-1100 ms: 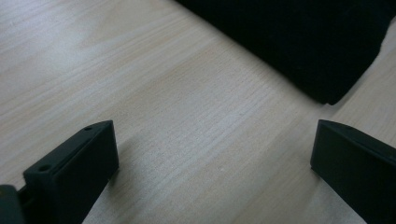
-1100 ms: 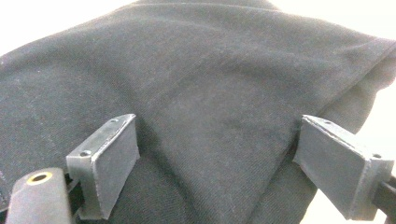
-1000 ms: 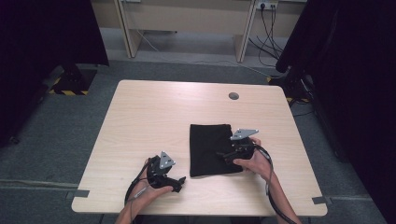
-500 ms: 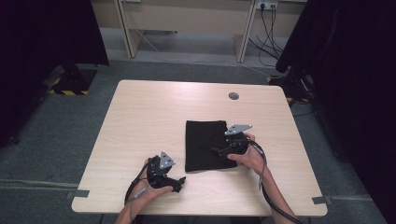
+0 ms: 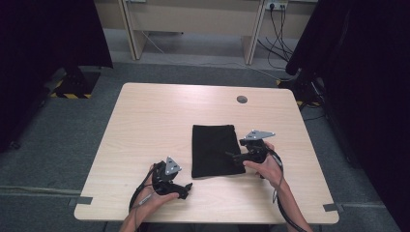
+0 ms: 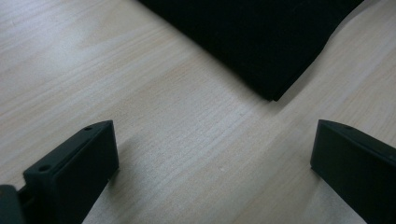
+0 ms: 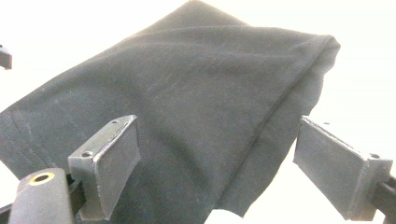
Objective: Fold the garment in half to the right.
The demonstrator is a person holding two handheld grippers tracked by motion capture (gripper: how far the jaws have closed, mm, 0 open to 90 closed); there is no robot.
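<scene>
1. On the wooden table [image 5: 145, 121], a folded black cloth [image 5: 212, 150] is laid flat, right of its middle.
2. At the cloth's right edge, the right gripper [image 5: 237, 155] is held with jaws spread wide over the fabric, nothing clamped.
3. Near the front edge, the left gripper [image 5: 186, 189] is rested, jaws released, just beside the cloth's corner [image 6: 273, 95].

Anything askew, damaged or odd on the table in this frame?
Nothing stands out. The folded black cloth lies flat and roughly square to the light wooden table. The right gripper is open over its right edge; the left gripper is open beside its near-left corner.
</scene>
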